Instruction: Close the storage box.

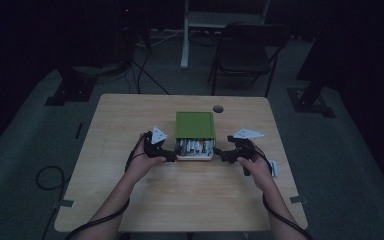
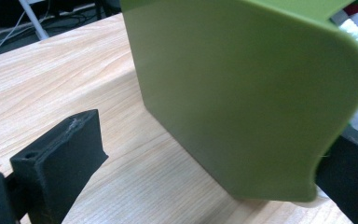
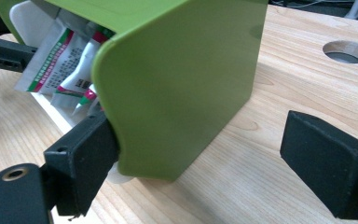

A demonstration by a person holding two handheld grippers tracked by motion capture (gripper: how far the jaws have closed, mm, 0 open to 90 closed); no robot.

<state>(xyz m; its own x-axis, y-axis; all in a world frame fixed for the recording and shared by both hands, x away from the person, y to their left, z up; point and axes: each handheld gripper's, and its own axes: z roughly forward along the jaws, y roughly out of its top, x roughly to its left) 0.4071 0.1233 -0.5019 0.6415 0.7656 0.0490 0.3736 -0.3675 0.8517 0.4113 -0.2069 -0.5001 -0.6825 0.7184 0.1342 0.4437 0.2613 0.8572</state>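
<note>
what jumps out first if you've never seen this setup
The bright green box in the middle of the wooden table, its open near end showing white sachets with red and green print. Then the left gripper and right gripper, jaws spread, one at each near corner of the box. The room around is very dark, with a folding chair behind the table.

high view very dim, floor and background near black; both gripper views bright, evenly lit, soft shadows, near edges slightly blurred.
</note>
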